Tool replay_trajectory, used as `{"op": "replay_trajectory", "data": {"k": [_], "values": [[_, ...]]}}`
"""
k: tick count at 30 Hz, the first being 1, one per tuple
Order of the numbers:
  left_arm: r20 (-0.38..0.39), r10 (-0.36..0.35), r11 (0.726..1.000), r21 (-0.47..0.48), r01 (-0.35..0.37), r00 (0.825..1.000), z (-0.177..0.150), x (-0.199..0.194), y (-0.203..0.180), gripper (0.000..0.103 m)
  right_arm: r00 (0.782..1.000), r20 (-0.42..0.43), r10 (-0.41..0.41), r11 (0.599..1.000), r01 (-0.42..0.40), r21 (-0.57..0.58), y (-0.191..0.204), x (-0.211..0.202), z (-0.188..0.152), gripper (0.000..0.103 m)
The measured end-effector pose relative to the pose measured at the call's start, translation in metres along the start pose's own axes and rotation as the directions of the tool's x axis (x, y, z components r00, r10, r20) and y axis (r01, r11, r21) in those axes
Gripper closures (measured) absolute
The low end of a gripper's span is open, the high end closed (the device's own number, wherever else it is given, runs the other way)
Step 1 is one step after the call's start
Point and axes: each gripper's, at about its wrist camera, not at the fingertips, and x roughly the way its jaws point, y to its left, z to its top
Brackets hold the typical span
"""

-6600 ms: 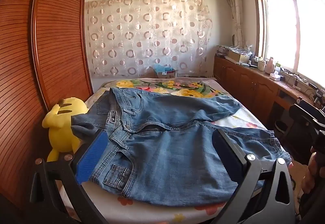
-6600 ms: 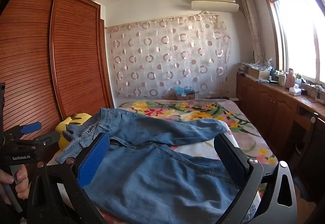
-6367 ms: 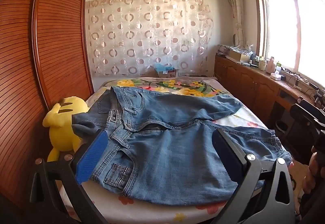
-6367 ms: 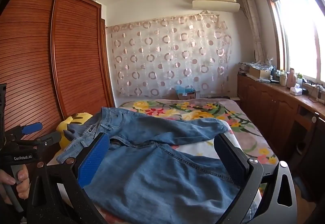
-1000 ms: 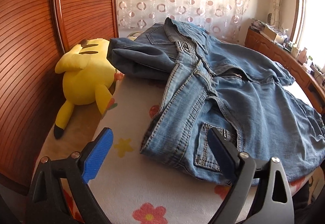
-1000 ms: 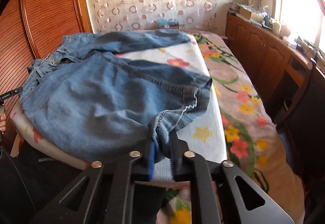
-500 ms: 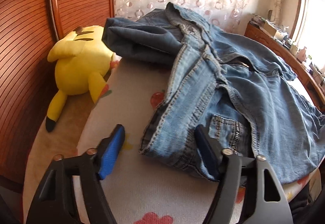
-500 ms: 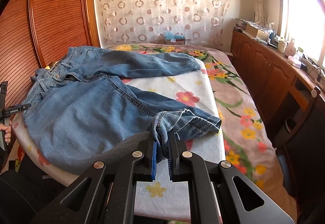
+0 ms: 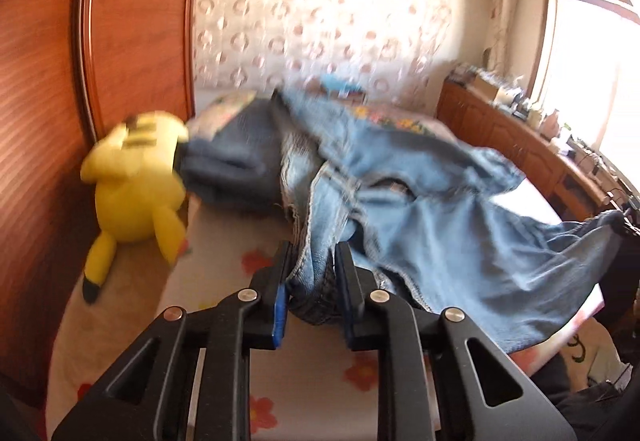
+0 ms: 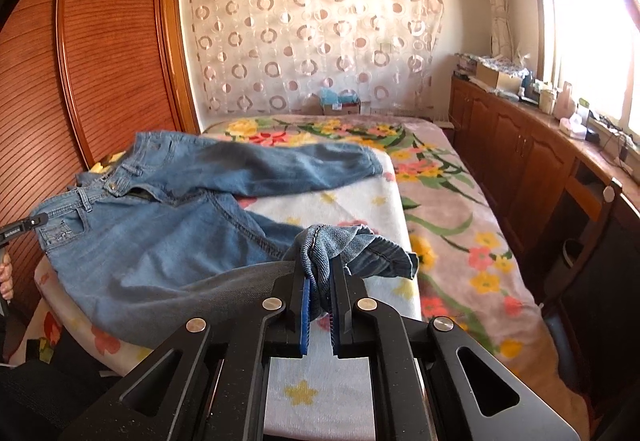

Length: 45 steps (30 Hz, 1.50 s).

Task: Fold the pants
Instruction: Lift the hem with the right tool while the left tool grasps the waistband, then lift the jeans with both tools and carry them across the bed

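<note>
Left view smeared by motion, plush toy point(image 9: 136, 177) a yellow blur, left gripper point(image 9: 311, 273) angled down, jaws closing on jeans point(image 10: 168, 233) waistband, right gripper point(image 10: 320, 281) clamping a raised hem, jeans across bed point(image 10: 452, 225).

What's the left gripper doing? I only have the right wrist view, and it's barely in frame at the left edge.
Observer: The left gripper is closing, with the waistband corner of the jeans bunched between its fingers.
Operator: Is that corner off the bed?
Observer: It seems so. Denim hangs below the fingers above the bed sheet, though the left wrist view is blurred.
Operator: Anything close by?
Observer: A yellow plush toy lies beside the waistband end, against the wardrobe and apart from the fingers.
</note>
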Motion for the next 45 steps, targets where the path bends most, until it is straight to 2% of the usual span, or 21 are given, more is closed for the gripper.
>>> {"op": "replay_trajectory", "data": {"k": [4,9,17,21,24,27,33,35,36,38,39,45], "values": [[0.082,-0.021,1.0,0.022,0.019,0.996,0.024,-0.033,-0.017,0.082,0.999,0.049,-0.018,1.0,0.018,0.006,-0.004,-0.014,0.008,0.097],[0.14,-0.033,0.999,0.035,0.029,0.99,0.037,-0.062,-0.023,0.082,0.993,0.109,-0.033,0.999,0.032,0.005,-0.011,-0.034,0.017,0.097],[0.202,-0.049,0.998,0.041,0.041,0.978,0.042,-0.1,-0.022,0.083,0.985,0.167,-0.051,0.998,0.055,-0.02,-0.01,-0.052,0.013,0.097],[0.196,-0.044,0.998,0.054,0.034,0.98,0.039,-0.095,-0.022,0.083,0.981,0.193,-0.029,0.999,0.035,-0.026,-0.009,-0.047,0.013,0.098],[0.154,-0.038,0.998,0.046,0.031,0.987,0.033,-0.075,-0.019,0.083,0.983,0.184,-0.002,0.999,0.011,-0.049,-0.003,-0.024,0.017,0.097],[0.101,-0.025,0.999,0.042,0.02,0.995,0.023,-0.051,-0.015,0.083,0.989,0.13,0.067,0.996,-0.059,-0.063,0.009,0.022,0.022,0.097],[0.036,-0.027,0.999,0.035,0.026,0.999,0.004,-0.026,-0.018,0.083,0.986,-0.066,0.156,0.985,-0.16,-0.058,0.033,0.133,0.002,0.096],[0.027,-0.027,0.999,0.038,0.026,0.999,0.001,-0.023,-0.021,0.083,0.982,-0.12,0.147,0.988,-0.152,-0.038,0.03,0.156,-0.005,0.087],[0.025,-0.029,0.999,0.038,0.028,0.999,0.0,-0.023,-0.021,0.083,0.982,-0.124,0.139,0.989,-0.143,-0.025,0.025,0.161,-0.009,0.083],[0.019,-0.031,0.999,0.039,0.03,0.999,-0.001,-0.022,-0.022,0.083,0.984,-0.118,0.136,0.991,-0.137,0.001,0.012,0.163,-0.014,0.063],[0.016,-0.029,0.999,0.04,0.028,0.999,-0.002,-0.02,-0.022,0.083,0.985,-0.114,0.128,0.992,-0.128,0.014,0.005,0.164,-0.016,0.061],[-0.003,-0.03,0.999,0.03,0.03,1.0,-0.006,-0.013,-0.02,0.082,0.991,-0.111,0.078,0.996,-0.073,0.056,-0.017,0.167,-0.034,0.06]]}}
